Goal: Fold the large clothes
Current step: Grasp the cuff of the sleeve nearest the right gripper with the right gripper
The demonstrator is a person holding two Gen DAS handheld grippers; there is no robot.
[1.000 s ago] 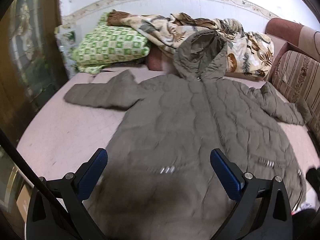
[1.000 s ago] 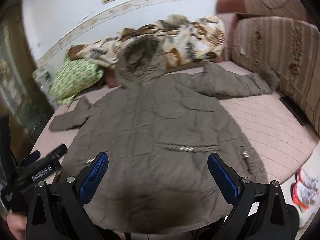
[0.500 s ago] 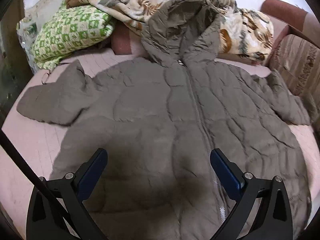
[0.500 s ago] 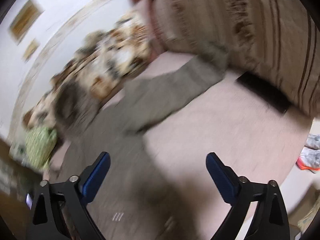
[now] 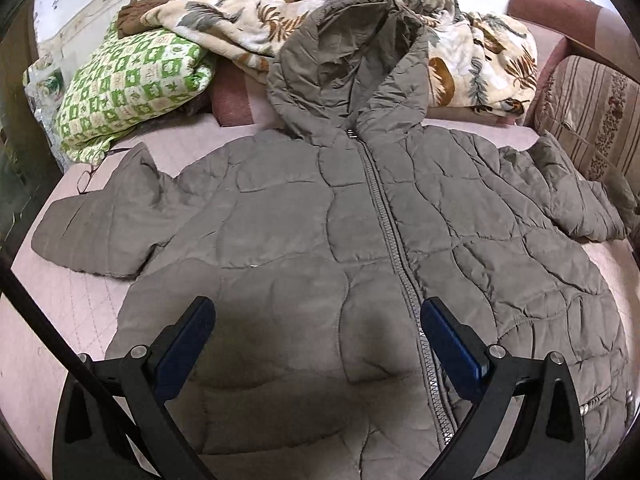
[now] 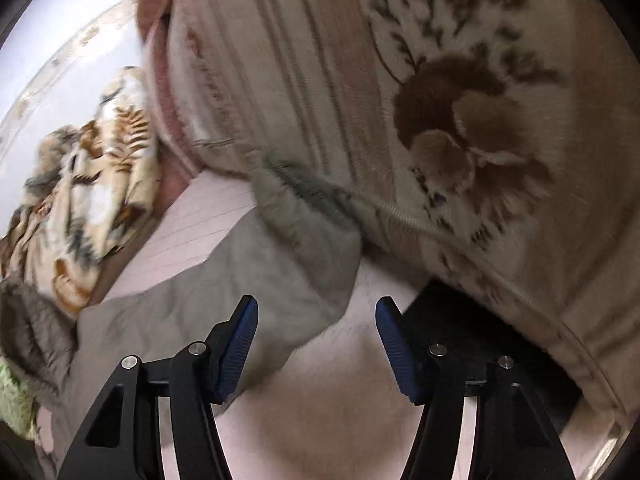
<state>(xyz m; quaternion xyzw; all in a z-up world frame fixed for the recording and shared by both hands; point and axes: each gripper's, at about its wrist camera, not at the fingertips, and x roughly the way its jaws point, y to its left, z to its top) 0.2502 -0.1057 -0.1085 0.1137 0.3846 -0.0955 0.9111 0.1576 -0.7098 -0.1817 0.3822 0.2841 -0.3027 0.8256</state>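
A large grey-brown quilted hooded jacket (image 5: 360, 232) lies face up and zipped on the pink bed (image 5: 48, 304), sleeves spread to both sides, hood (image 5: 344, 64) at the far end. My left gripper (image 5: 316, 320) is open and empty, hovering over the jacket's lower front left of the zipper. My right gripper (image 6: 316, 320) is open and empty, just above the bed next to the cuff of the jacket's right sleeve (image 6: 280, 264), which ends against the sofa cushion.
A green checkered pillow (image 5: 128, 80) and a leaf-print blanket (image 5: 472, 52) are heaped at the far end of the bed. A striped floral cushion (image 6: 440, 120) rises close on the right. A flat black object (image 6: 472, 344) lies by the cushion's base.
My left gripper moved forward over the jacket's body. My right gripper swung right and down to the right sleeve's cuff, and its jaws narrowed somewhat.
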